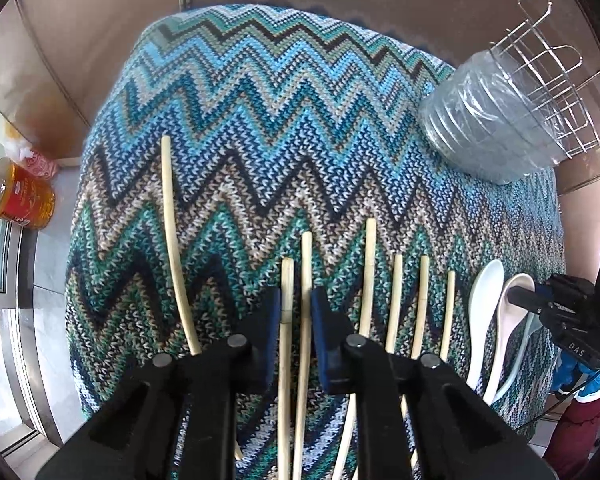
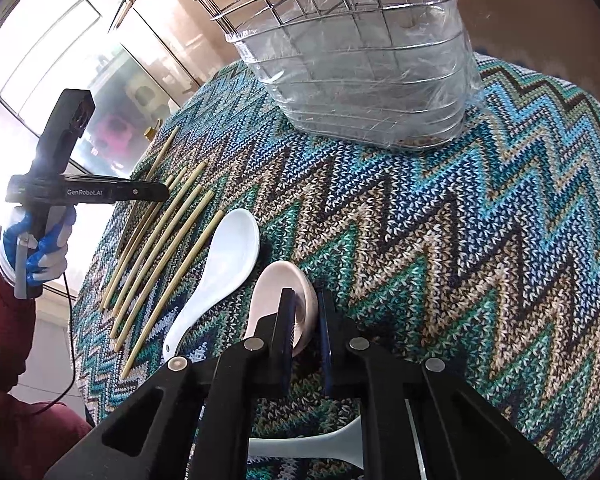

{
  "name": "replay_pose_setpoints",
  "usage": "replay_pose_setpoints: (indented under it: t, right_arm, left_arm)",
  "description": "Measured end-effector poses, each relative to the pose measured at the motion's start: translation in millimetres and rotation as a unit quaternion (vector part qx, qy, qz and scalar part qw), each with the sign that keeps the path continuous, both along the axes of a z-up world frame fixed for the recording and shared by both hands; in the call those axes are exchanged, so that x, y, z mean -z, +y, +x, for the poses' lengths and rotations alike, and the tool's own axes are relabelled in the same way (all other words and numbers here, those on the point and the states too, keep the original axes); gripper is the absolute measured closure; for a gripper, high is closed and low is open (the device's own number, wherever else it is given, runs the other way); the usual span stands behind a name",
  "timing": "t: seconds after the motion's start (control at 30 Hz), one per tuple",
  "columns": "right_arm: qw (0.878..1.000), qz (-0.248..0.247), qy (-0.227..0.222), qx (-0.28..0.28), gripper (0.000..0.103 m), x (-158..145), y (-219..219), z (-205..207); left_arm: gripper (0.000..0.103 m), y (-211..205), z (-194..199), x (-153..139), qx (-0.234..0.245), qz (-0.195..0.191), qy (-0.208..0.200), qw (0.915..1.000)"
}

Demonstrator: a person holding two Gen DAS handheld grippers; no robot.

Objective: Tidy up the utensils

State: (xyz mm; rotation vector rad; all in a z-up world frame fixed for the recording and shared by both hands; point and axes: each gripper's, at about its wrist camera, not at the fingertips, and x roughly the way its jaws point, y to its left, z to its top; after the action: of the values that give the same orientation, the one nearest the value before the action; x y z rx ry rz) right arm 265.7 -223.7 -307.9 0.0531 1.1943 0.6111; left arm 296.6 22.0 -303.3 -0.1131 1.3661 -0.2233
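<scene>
- The left gripper [image 1: 296, 316] is clamped on two pale chopsticks [image 1: 296, 280] lying side by side on the zigzag knitted cloth [image 1: 260, 140]; its blue pads press on them from either side
- More chopsticks lie in a row just toward 3 o'clock of that pair, and one long curved chopstick [image 1: 172, 240] lies apart at 9 o'clock
- The right gripper [image 2: 306, 320] is clenched on the rim of the pinkish spoon [image 2: 272, 292], one pad inside the bowl and the other outside it
- A white spoon [image 2: 224, 260] lies just beside it at 10 o'clock, with the row of chopsticks beyond
- The wire basket [image 2: 360, 72], lined with clear plastic, stands on the cloth at 12 o'clock from the spoons, well apart from them
- A gloved hand [image 2: 36, 248] with a dark red sleeve holds the left gripper's handle
- Off the cloth at 9 o'clock in the left wrist view stands a jar [image 1: 20, 196] with a red label
</scene>
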Motion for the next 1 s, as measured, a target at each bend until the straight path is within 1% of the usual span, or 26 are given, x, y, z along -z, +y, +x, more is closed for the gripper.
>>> replay_pose_setpoints:
  t: [0.03,0.13,0.37,0.53,0.63,0.7,0.83,1.0]
  right_arm:
    - [1.000,0.001,0.001,-0.001,0.092,-0.2,-0.6,1.8]
    - [1.000,0.003,0.002,-0.003,0.093,-0.8,-0.6,0.8]
    - [1.000,-0.002,-0.021,0.006,0.093,-13.2,-1.7,-10.3]
    - [1.000,-0.010,-0.024,0.013,0.094,-17.1,0.0,-15.4]
    - [0.999,-0.013,-0.026,0.017,0.094,-14.5,-2.3,-21.5]
    - [0.999,-0.012,-0.025,0.021,0.094,-15.4,-7.3,-23.3]
    - [0.999,-0.014,-0.025,0.025,0.094,-15.3,-14.2,-27.8]
    - [0.999,-0.012,-0.023,0.027,0.094,-14.4,-29.7,-27.5]
  left_arm:
    - [0.093,0.0,-0.2,0.4,-0.001,0.003,-0.001,1.0000]
    - [0.093,1.9,-0.8,-0.3,-0.008,-0.002,-0.004,1.0000]
    - [0.094,14.7,-10.1,-1.5,-0.013,-0.008,-0.022,0.9996]
    - [0.093,13.0,-8.3,-1.9,-0.002,-0.011,-0.024,0.9996]
    - [0.092,16.3,-9.6,-2.9,-0.005,-0.030,-0.025,0.9992]
    - [0.092,23.8,-11.6,-5.3,-0.011,-0.036,-0.026,0.9990]
    - [0.092,33.6,-12.6,-7.7,-0.019,-0.030,-0.025,0.9991]
    - [0.092,37.3,-11.0,-6.4,-0.015,-0.029,-0.021,0.9992]
